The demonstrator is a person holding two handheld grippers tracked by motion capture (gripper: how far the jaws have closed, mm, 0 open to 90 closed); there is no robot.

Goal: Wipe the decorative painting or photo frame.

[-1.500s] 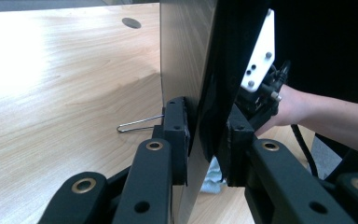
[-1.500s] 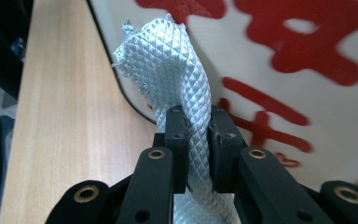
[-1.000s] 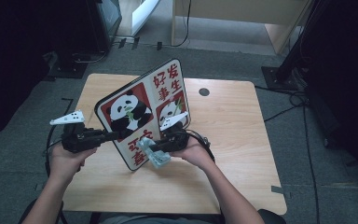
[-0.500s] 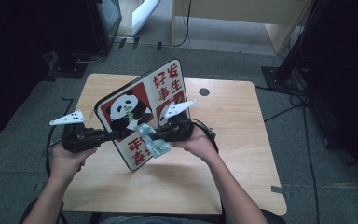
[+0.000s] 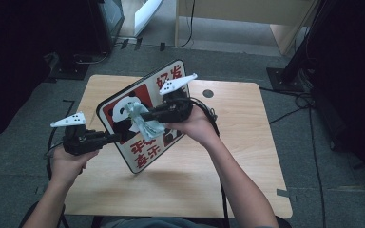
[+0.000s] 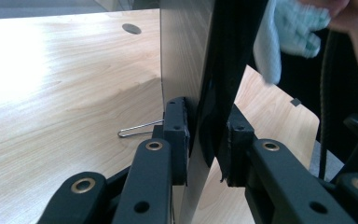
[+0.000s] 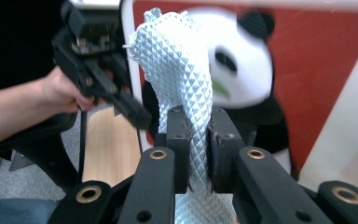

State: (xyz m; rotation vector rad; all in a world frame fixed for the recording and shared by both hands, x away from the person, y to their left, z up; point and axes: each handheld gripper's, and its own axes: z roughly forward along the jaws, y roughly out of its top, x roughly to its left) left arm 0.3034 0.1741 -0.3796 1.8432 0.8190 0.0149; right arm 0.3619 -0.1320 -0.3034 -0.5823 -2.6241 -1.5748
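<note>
Above the desk the left tongs clamp the panda board's edge, holding it upright on its lower corner, its long axis tilted up and away toward the far right. Against its printed face, the right tongs grip a pale cloth that hangs down.

A panda sign board stands tilted on the bench. It bears large red Chinese characters on white. At its top right edge, "好" and "发" can be made out; near its lower edge are more red characters, too blurred and partly covered to read. A cartoon panda sits on a red panel.
</note>
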